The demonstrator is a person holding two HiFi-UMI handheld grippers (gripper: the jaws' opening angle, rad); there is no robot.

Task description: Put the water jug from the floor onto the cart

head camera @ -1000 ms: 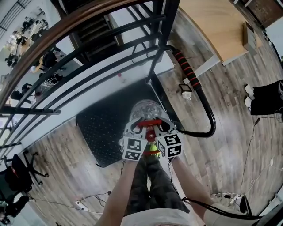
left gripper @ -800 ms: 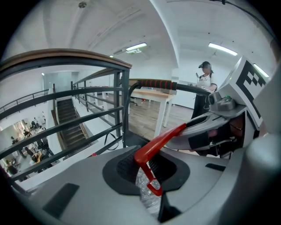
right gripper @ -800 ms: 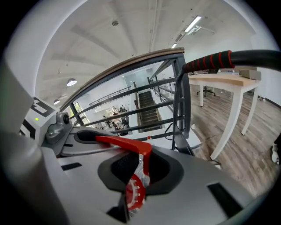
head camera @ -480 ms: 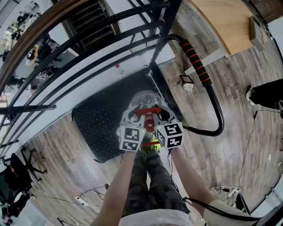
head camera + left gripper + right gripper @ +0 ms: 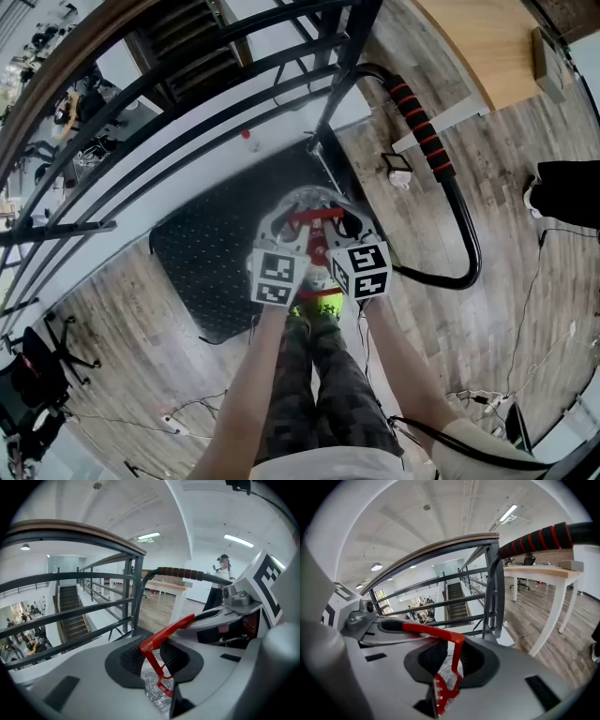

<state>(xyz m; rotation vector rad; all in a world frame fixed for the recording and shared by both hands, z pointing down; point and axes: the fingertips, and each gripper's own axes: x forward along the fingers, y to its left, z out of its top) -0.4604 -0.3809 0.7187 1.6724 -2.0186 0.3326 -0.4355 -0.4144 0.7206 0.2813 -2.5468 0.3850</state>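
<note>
Water jug [image 5: 314, 201] (clear) over cart [image 5: 202, 267], perhaps touching; left gripper [image 5: 284, 230] and right gripper [image 5: 345, 228] pinch its red handle [image 5: 315, 216].

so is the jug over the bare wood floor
No, in the head view the clear jug is above the cart's black deck, not the wood planks around it.
</note>
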